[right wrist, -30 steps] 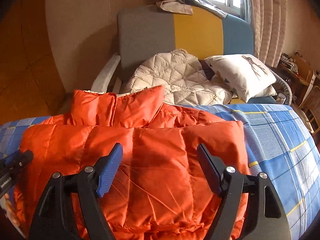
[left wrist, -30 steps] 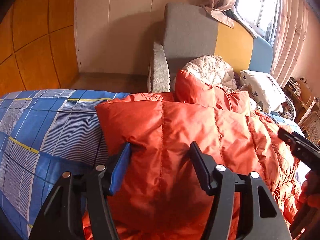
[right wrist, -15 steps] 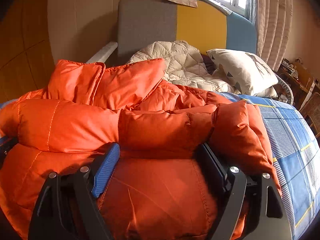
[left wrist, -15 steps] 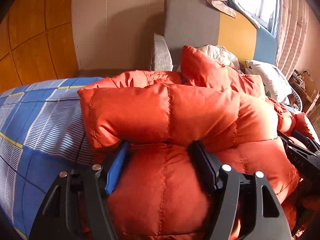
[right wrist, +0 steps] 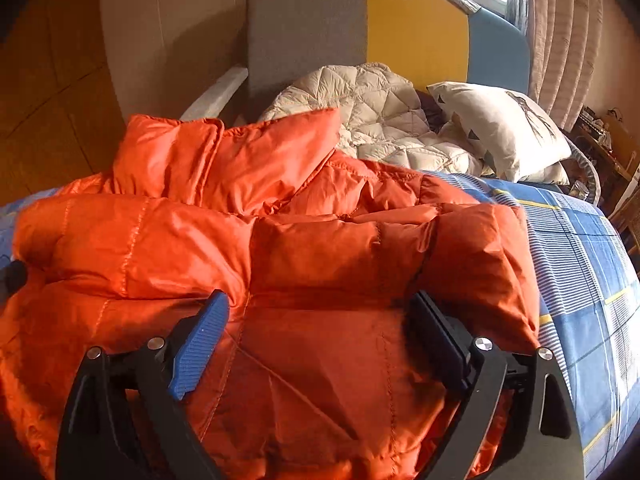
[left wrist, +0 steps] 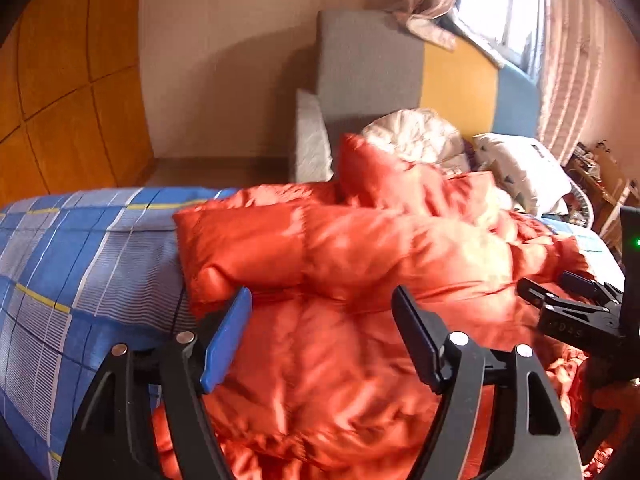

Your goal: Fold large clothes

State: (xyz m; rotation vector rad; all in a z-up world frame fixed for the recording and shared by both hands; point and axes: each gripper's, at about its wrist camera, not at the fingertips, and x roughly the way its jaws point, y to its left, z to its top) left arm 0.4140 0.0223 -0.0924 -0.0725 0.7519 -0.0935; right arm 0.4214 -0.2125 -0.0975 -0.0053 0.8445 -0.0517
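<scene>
An orange puffer jacket (left wrist: 340, 248) lies on the bed, its lower part doubled over into a thick fold across the body (right wrist: 280, 240); the collar stands up behind. My left gripper (left wrist: 320, 320) sits at the jacket's left side, jaws opening, with fabric lying between the pads but not pinched. At the right side, my right gripper (right wrist: 320, 320) also has its jaws opening wide over loose fabric. The right gripper (left wrist: 560, 300) shows at the left wrist view's right edge. The left gripper's tip (right wrist: 12, 276) peeks in at the right wrist view's left edge.
The bed has a blue checked sheet (left wrist: 80, 248) showing left and right (right wrist: 580, 260) of the jacket. A cream quilted garment (right wrist: 380, 120) and a white pillow (right wrist: 500, 128) lie against the grey, yellow and blue headboard (right wrist: 416, 32). A cluttered side table (left wrist: 600, 176) stands at the right.
The jacket lay flat a second ago; its near part has been folded over toward the collar. Both grippers' jaws have widened and the fold now rests loose on the jacket.
</scene>
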